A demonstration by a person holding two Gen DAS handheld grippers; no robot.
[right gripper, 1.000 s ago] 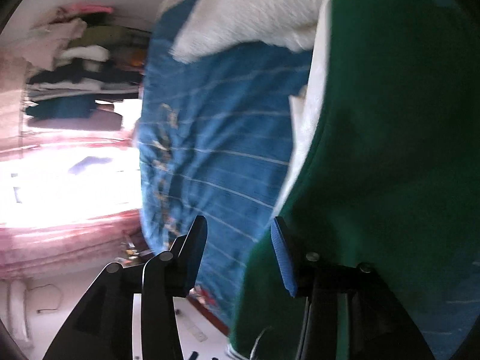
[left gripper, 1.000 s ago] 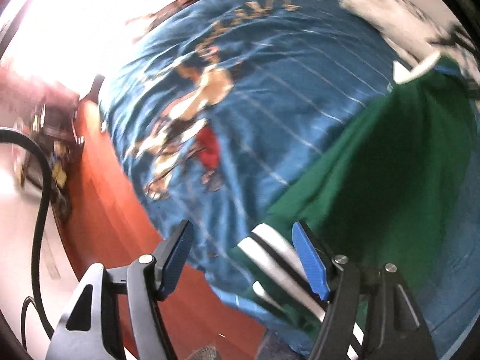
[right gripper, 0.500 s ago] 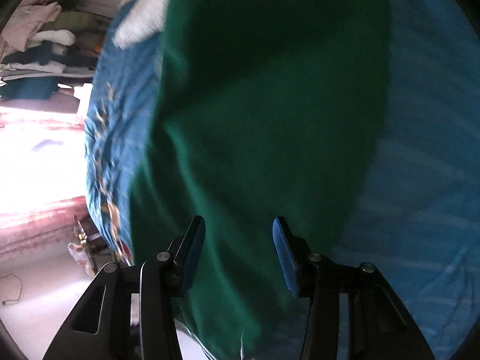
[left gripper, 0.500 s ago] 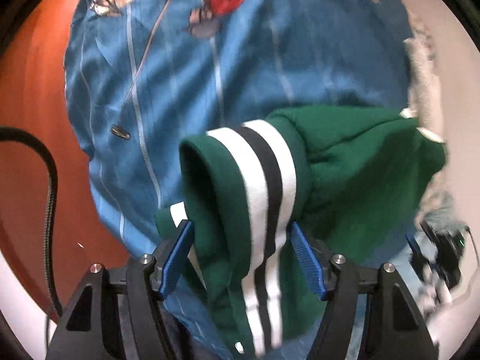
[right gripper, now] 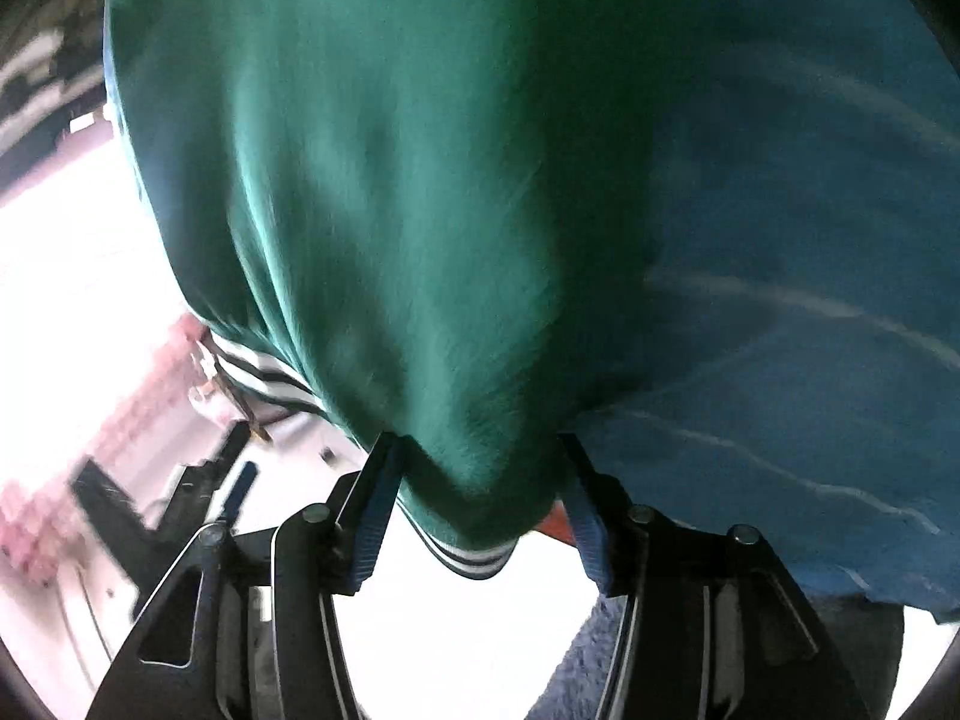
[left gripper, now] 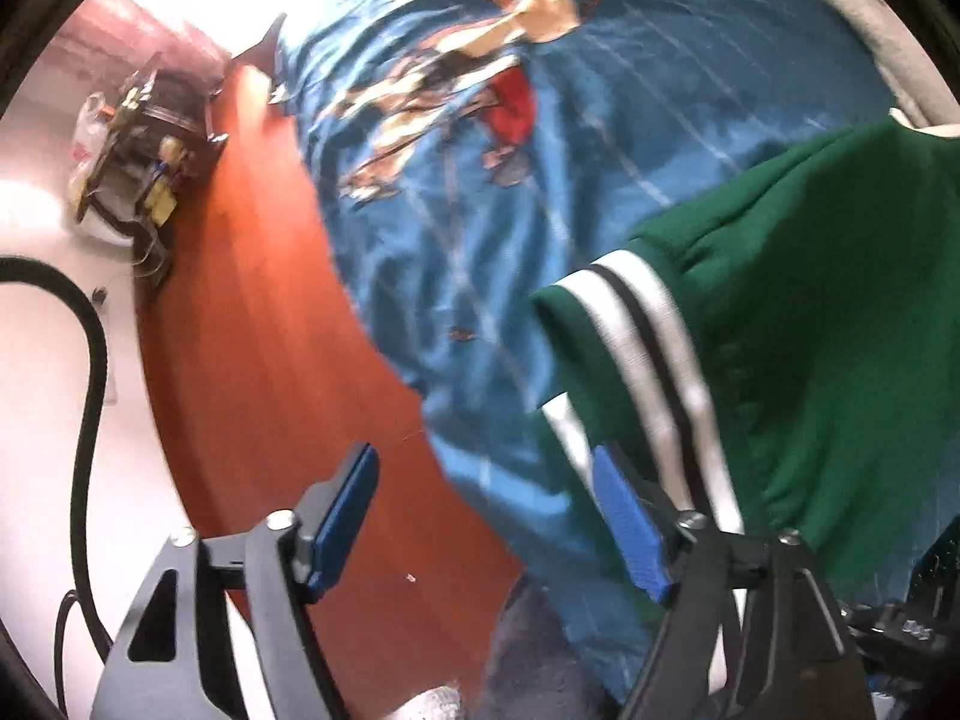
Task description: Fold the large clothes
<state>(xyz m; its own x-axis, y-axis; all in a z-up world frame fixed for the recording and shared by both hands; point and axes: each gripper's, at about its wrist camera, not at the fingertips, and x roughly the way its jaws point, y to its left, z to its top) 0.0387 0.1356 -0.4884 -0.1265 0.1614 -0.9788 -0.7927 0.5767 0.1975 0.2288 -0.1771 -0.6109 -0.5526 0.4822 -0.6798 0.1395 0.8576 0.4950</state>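
A green garment (left gripper: 828,312) with a white and black striped band (left gripper: 636,324) lies on a blue printed bedspread (left gripper: 480,210). My left gripper (left gripper: 486,522) points down at the bed's edge. Its jaws are opening, and only bedspread and orange-brown surface show in the gap. The striped band runs behind its right finger. In the right wrist view the green garment (right gripper: 420,180) fills most of the frame. One striped corner (right gripper: 474,558) hangs between the blue pads of my right gripper (right gripper: 480,522). Its jaws are closing around that corner, and a gap shows beside the left pad.
An orange-brown surface (left gripper: 252,300) borders the bed on the left. A small cluttered rack (left gripper: 138,138) stands beyond it on the white floor. A black cable (left gripper: 90,330) hangs at the far left. White fluffy cloth (left gripper: 888,42) lies at the bed's far right.
The striped band has left my left gripper's jaws, which now stand wider at the bed's edge. My right gripper has swept along the green garment to its corner.
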